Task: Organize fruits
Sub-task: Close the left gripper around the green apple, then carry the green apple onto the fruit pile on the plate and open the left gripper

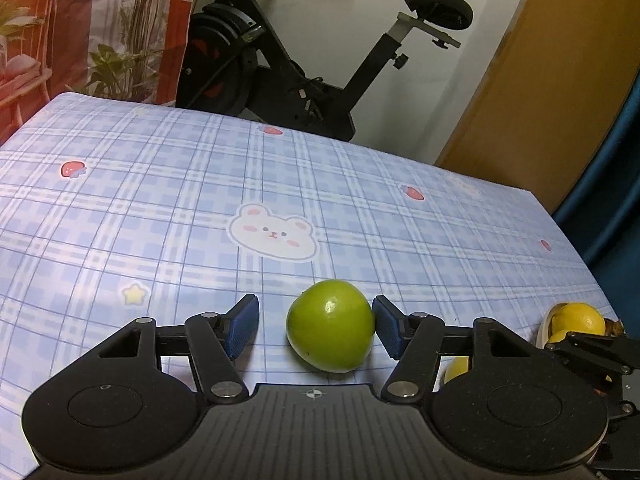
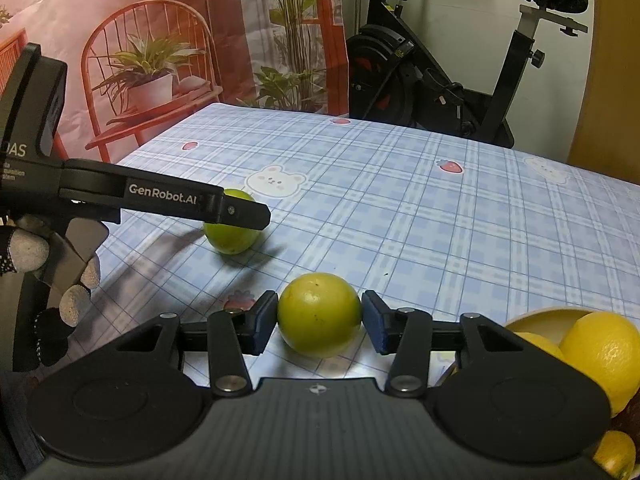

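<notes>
Gripping a yellow-green fruit (image 2: 319, 314), right tongs (image 2: 320, 320) flank bowl rim (image 2: 532, 315).

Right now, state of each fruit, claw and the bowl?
Left claw: open, one pad touching the green fruit, other pad clear.
Green fruit: resting on the table.
Right claw: shut on yellow-green fruit.
Bowl: upright, holding lemons.

Right gripper (image 2: 319, 322) clamps its fingers (image 2: 262, 322) on a yellow-green fruit (image 2: 319, 314) on the table (image 2: 400, 208); left gripper (image 2: 240, 210) straddles a green fruit (image 2: 232, 236) beyond.
</notes>
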Action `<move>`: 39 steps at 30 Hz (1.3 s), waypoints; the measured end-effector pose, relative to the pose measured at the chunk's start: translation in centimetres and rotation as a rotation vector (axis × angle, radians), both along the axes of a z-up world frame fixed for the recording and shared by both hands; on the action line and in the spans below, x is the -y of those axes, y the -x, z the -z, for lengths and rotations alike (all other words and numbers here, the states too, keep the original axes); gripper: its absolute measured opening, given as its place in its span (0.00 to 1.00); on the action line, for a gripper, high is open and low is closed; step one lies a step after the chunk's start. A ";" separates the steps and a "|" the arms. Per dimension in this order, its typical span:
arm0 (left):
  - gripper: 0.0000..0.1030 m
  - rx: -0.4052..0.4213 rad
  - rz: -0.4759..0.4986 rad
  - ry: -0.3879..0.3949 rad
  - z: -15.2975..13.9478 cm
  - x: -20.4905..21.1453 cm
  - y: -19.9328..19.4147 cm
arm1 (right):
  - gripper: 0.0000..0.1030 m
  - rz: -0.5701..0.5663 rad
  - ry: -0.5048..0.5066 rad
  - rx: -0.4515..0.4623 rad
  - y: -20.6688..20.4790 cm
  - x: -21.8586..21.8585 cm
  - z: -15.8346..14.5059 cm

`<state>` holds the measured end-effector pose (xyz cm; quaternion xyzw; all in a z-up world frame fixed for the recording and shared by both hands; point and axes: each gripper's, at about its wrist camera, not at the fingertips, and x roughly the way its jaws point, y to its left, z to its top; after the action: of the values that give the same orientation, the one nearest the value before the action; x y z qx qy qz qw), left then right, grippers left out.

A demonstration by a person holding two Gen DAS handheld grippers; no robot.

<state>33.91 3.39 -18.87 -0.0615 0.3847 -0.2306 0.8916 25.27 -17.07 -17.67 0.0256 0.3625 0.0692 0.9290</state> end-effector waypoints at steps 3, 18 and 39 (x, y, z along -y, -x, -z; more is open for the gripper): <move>0.58 0.000 0.000 0.010 0.0 0.0 0.2 | 0.47 0.004 0.000 0.002 0.0 -0.1 0.0; 0.47 0.039 0.031 -0.023 -0.3 0.1 2.0 | 0.47 0.009 0.029 -0.014 -0.3 -0.6 0.3; 0.47 0.087 0.094 -0.078 -0.4 0.9 5.4 | 0.47 0.004 0.057 0.001 0.0 -1.0 0.6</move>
<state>28.50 2.51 -18.50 0.0014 0.3569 -0.2593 0.8974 25.28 -16.05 -18.27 -0.0001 0.3638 0.0573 0.9297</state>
